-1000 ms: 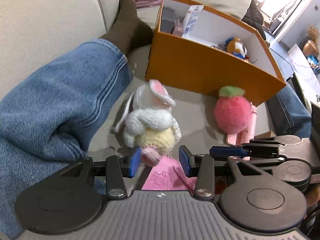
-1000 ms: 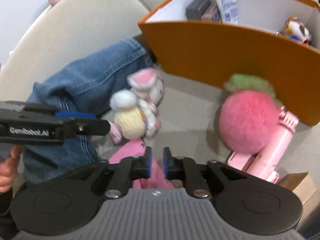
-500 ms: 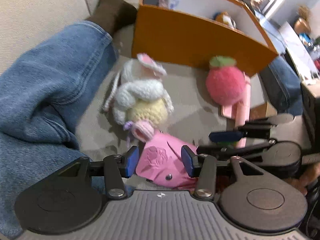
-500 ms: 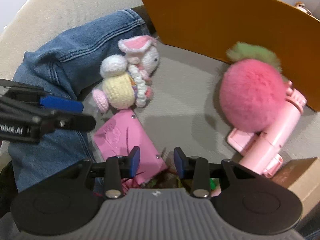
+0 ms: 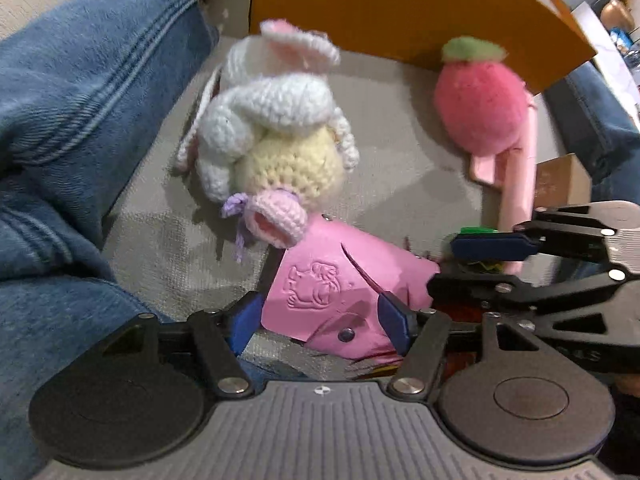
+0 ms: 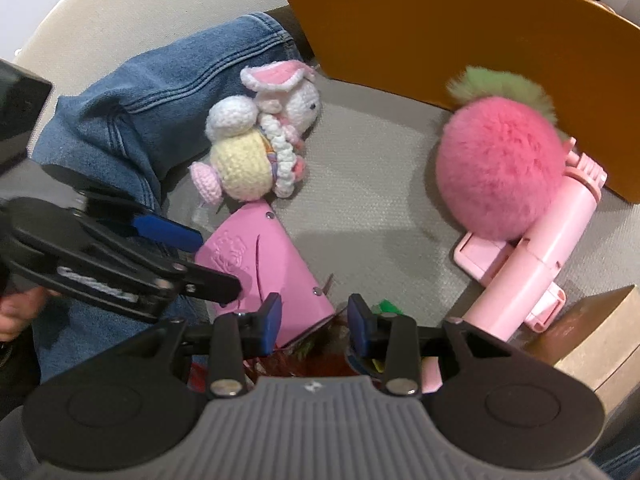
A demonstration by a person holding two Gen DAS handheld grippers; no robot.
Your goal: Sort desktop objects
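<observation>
Left wrist view: orange box (image 5: 360,4) stands at the back of the sofa cushion; its inside is hidden from both cameras. Crochet bunny (image 5: 276,128) lies beside the jeans leg (image 5: 80,80), and its pink foot rests on the pink pouch (image 5: 340,292). Left gripper (image 5: 320,318) is released, straddling the pouch; closing could snag that foot. Right gripper (image 6: 314,320) is released over the pouch's far corner, so the grippers may clash.

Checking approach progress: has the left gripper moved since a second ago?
Yes. The left gripper moved down, nearer the pink pouch; the orange box slid upward in its view.
</observation>
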